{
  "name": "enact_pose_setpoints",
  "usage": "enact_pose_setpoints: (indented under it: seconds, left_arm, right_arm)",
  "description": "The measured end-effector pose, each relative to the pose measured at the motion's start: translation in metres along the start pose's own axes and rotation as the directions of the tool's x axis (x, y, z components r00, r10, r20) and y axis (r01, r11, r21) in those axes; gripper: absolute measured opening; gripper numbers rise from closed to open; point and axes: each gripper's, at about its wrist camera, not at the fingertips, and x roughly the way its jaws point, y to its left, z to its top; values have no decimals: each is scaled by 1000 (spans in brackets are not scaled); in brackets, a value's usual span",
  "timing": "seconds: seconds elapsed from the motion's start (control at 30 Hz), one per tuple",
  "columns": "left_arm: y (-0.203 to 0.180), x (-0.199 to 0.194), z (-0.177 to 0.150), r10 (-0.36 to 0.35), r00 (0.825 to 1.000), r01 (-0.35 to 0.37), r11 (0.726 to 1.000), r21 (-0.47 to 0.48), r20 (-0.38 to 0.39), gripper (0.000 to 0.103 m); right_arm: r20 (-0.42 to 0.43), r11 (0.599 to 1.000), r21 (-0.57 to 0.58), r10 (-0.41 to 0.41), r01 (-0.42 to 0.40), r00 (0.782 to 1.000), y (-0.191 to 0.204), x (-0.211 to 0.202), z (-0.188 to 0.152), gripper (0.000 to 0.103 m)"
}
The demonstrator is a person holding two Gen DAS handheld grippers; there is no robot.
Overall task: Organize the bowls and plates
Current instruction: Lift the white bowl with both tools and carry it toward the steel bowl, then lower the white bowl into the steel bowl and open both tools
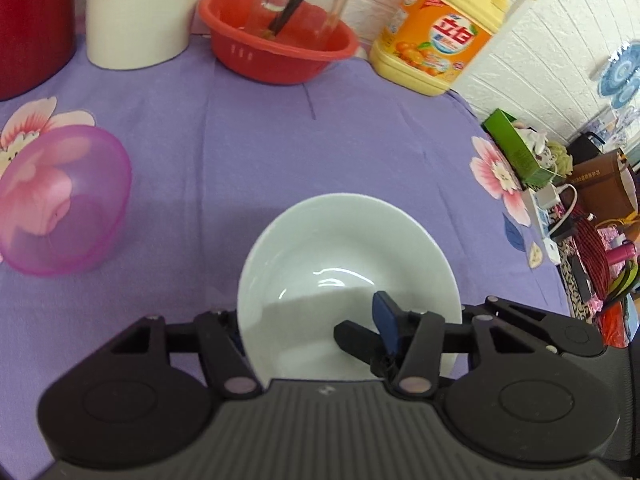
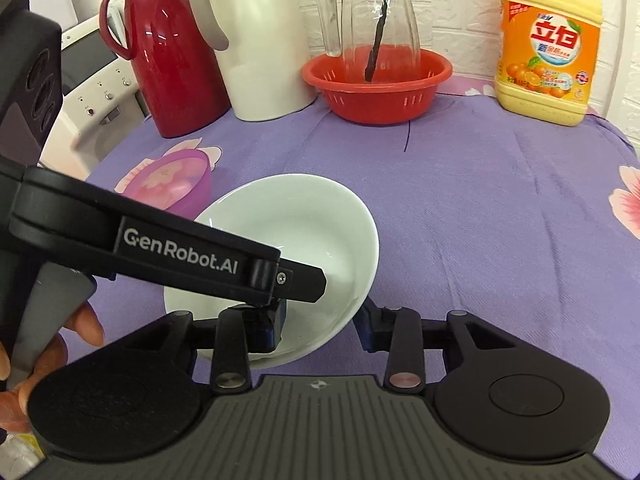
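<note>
A white bowl (image 1: 344, 264) sits on the purple tablecloth (image 1: 280, 148), close in front of both grippers; it also shows in the right wrist view (image 2: 296, 220). My left gripper (image 1: 312, 332) straddles its near rim, left finger outside and right finger (image 1: 386, 320) inside. My right gripper (image 2: 320, 320) likewise straddles the bowl's near right rim, one finger inside and one (image 2: 370, 322) outside. Whether either pair presses the rim is unclear. A translucent pink bowl (image 1: 60, 204) lies on its side at left; it appears in the right wrist view (image 2: 176, 180) behind the white bowl.
At the back stand a red colander (image 2: 376, 84) holding a glass jug (image 2: 372, 12), a white flask (image 2: 256, 40), a red flask (image 2: 168, 52) and a yellow detergent bottle (image 2: 548, 44). The table's right edge (image 1: 560, 280) drops to clutter.
</note>
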Motion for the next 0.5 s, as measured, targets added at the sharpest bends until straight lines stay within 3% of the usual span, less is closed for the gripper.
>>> enact_pose_setpoints:
  seconds: [0.23,0.5]
  left_arm:
    - [-56,-40,-53,-55,998,55,998,31,13,54]
    - [-112,-59,-137,-94,995,95,993,71,-21,54]
  right_arm:
    - [45,999,22,-35,34,998,-1,-78,-40,69]
    - [42,993,77,-91,88,995,4,-149,-113,71]
